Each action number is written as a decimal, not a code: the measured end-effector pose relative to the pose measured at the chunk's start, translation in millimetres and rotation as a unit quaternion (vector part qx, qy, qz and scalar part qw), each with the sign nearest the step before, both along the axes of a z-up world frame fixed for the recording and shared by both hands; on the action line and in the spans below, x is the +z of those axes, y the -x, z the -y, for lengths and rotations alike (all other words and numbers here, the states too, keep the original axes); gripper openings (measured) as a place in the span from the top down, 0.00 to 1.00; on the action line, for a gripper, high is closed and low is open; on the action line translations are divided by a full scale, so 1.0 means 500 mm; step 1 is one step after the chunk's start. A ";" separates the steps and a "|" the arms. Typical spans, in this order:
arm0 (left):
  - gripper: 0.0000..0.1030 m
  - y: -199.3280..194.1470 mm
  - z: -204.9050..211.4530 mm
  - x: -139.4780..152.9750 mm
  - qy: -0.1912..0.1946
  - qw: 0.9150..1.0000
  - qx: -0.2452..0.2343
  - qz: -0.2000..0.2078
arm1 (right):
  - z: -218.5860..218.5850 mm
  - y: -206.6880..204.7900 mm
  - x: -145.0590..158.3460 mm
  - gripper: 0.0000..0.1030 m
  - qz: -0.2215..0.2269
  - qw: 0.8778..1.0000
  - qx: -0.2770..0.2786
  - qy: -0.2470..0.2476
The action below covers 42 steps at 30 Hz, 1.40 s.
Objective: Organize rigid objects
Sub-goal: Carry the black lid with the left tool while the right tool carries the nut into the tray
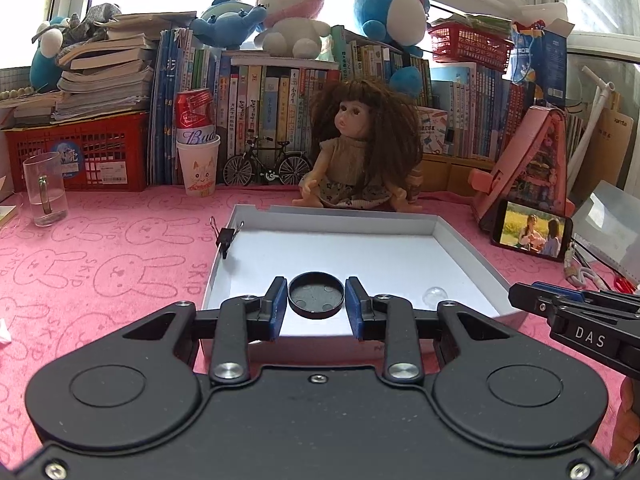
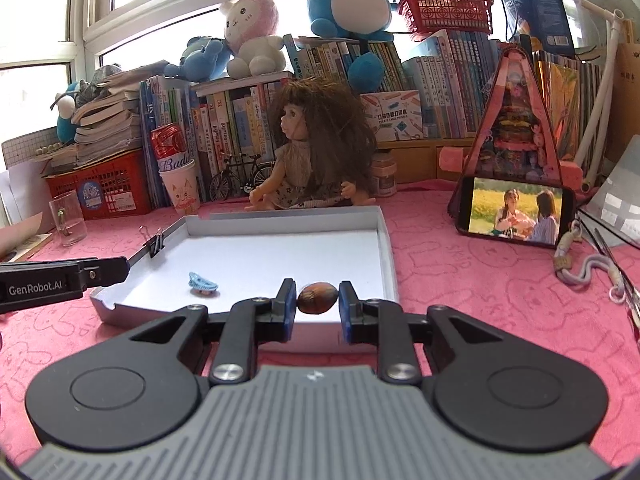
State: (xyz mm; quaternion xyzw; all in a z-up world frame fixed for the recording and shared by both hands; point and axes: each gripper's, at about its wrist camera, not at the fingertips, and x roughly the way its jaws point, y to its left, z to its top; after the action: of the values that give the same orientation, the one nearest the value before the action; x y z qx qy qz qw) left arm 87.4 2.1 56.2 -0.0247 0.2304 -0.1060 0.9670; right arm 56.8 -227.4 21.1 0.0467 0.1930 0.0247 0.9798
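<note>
The left gripper (image 1: 316,300) is clamped on a round black lid (image 1: 316,294), held flat between its blue pads over the near edge of the white tray (image 1: 460,240), and the right gripper (image 2: 318,300) is clamped on a brown nut-like object (image 2: 318,298), its long axis running across from pad to pad, over the tray's near right corner. Both loads sit directly ahead of the tray floor, so each coming release appears to need only a short forward and downward move. Farther in lie a blue clip-like item (image 2: 203,283) and a clear dome (image 1: 435,294), with a black binder clip (image 1: 227,237) on the left wall.
</note>
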 end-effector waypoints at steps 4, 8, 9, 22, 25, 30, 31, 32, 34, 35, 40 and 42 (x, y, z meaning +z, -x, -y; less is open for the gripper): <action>0.71 -0.046 -0.004 0.001 0.002 1.000 0.010 -0.011 | 0.010 -0.039 0.006 0.74 -0.009 1.000 -0.009 0.000; 0.71 -0.091 -0.004 -0.011 -0.003 1.000 0.017 -0.023 | 0.019 -0.080 0.000 0.74 -0.025 1.000 -0.018 0.001; 0.71 -0.101 -0.004 -0.015 -0.005 0.999 0.019 -0.025 | 0.021 -0.088 -0.003 0.74 -0.029 0.999 -0.019 0.002; 0.72 -0.191 -0.003 -0.064 -0.012 0.997 0.038 -0.069 | 0.029 -0.171 -0.047 0.74 -0.098 0.995 -0.019 -0.017; 0.71 -0.198 0.002 -0.072 -0.015 0.997 0.039 -0.072 | 0.027 -0.178 -0.052 0.74 -0.104 0.994 -0.019 -0.014; 0.71 -0.207 0.011 -0.083 -0.023 0.996 0.039 -0.081 | 0.027 -0.188 -0.052 0.74 -0.112 0.993 -0.019 -0.014; 0.71 -0.209 0.012 -0.085 -0.023 0.995 0.041 -0.085 | 0.026 -0.190 -0.052 0.74 -0.114 0.993 -0.019 -0.013; 0.71 -0.211 0.012 -0.087 -0.023 0.995 0.041 -0.087 | 0.026 -0.193 -0.053 0.74 -0.116 0.993 -0.020 -0.013; 0.71 -0.215 0.013 -0.089 -0.023 0.995 0.042 -0.090 | 0.026 -0.195 -0.054 0.74 -0.119 0.993 -0.019 -0.015; 0.71 -0.216 0.014 -0.090 -0.023 0.995 0.042 -0.091 | 0.026 -0.197 -0.054 0.74 -0.119 0.993 -0.019 -0.014; 0.71 -0.220 0.018 -0.097 -0.026 0.994 0.041 -0.098 | 0.020 -0.201 -0.055 0.74 -0.122 0.992 -0.016 -0.009; 0.71 -0.221 0.018 -0.099 -0.027 0.994 0.041 -0.099 | 0.019 -0.202 -0.054 0.73 -0.122 0.992 -0.016 -0.010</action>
State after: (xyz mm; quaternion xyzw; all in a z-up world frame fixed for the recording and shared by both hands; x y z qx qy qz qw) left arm 198.0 -6.9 6.6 -0.0186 0.3270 -0.0575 0.9431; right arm 157.9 -237.1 -6.0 0.0618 0.3097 0.0051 0.9488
